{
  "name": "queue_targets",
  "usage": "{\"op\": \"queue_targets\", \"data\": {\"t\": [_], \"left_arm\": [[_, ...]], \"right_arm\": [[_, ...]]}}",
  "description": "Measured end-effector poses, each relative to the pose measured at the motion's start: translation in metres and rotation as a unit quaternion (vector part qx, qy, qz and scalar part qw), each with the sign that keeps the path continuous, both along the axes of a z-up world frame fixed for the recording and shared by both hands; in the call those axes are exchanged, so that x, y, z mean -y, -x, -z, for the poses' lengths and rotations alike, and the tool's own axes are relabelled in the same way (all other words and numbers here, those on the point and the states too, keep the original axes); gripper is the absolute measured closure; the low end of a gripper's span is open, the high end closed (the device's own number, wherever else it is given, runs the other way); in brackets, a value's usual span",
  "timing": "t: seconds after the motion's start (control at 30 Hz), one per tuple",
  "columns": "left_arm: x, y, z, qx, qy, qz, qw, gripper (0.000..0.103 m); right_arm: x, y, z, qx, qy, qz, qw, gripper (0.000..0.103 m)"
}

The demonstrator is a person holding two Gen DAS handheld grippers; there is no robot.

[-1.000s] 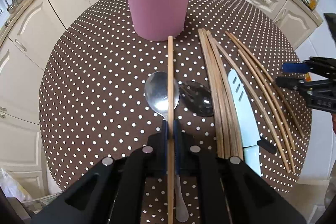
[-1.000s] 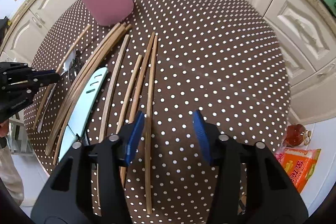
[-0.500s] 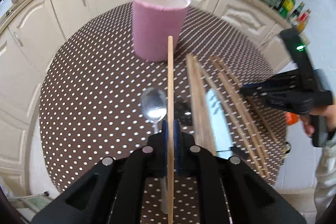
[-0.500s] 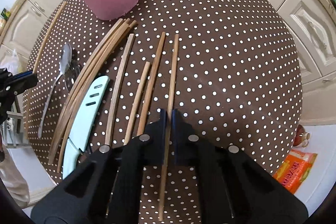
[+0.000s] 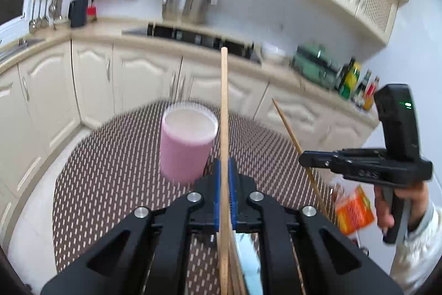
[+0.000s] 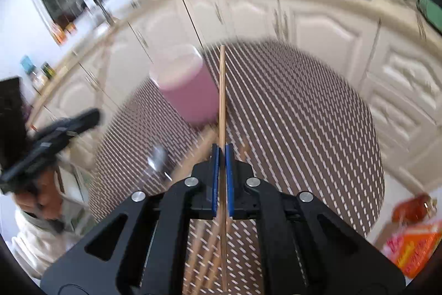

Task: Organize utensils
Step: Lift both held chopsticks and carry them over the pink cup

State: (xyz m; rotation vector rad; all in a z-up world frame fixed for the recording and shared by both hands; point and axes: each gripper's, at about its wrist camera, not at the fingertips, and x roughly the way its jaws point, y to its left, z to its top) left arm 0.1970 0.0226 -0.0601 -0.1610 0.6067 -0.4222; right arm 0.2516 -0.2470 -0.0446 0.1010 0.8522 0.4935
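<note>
Now, my chopstick: the left hand-held gripper (image 5: 224, 184) is clamped on a wooden chopstick (image 5: 224, 107), which runs straight out along the fingers and past them, its tip above the rim of the cup as the left wrist view shows it.
Second chopstick: the right hand-held gripper (image 6: 222, 170) is pinched on a thinner chopstick (image 6: 221, 90), also lying along its fingers, tip forward.
Pink cup (image 5: 187, 145): upright on the dotted counter (image 5: 110, 179), open mouth up, ahead of both tools; slightly left of my left stick, and left of the right stick too.
Deciding relation: both long axes point forward toward the cup rather than down into it, so I judge each stick must tip toward vertical over the mouth before release.
Nearer hand: hard to call; the left looks a little closer to the cup.
Pose: both hands are lifted clear of the counter, tools roughly level; the right hand (image 5: 397, 209) holds its tool off to the right of mine.
Left behind: more chopsticks (image 6: 204, 253) and a spoon (image 6: 157, 159) lie on the counter below.
Blur: the right view is smeared, so finer detail is lost.
</note>
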Motion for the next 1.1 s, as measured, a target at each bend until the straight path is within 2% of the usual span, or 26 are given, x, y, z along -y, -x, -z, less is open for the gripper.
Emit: {"op": "queue_targets", "data": {"t": [0.1,0.2,0.3,0.5,0.6,0.7,0.87,1.1], "left_arm": [[0.001,-0.007,-0.012,0.06,0.019,-0.035,0.9974,0.097],[0.002,-0.02,-0.02,0.103,0.039,-0.074,0.9911,0.097],[0.009,-0.034,-0.026,0.145,0.034,-0.103,0.9835,0.097],[0.026,-0.066,-0.032,0.223,0.037,-0.125,0.966,0.097],[0.027,-0.079,-0.027,0.238,0.046,-0.132,0.9613,0.097],[0.022,-0.094,-0.018,0.24,0.054,-0.138,0.9593,0.097],[0.015,-0.114,0.007,0.225,0.049,-0.142,0.9626,0.097],[0.01,-0.111,0.034,0.206,0.036,-0.135,0.9686,0.097]], "right_arm": [[-0.007,-0.002,-0.028,0.058,-0.032,0.004,0.998,0.098],[-0.027,-0.013,-0.028,0.119,-0.034,0.025,0.992,0.098],[-0.038,-0.023,-0.04,0.147,-0.064,0.036,0.986,0.098],[-0.05,-0.039,-0.047,0.207,-0.092,0.075,0.971,0.098],[-0.052,-0.044,-0.04,0.236,-0.105,0.095,0.961,0.098],[-0.052,-0.055,-0.036,0.245,-0.129,0.116,0.954,0.098],[-0.056,-0.071,-0.031,0.244,-0.153,0.116,0.95,0.098],[-0.073,-0.078,-0.025,0.275,-0.144,0.121,0.943,0.098]]}}
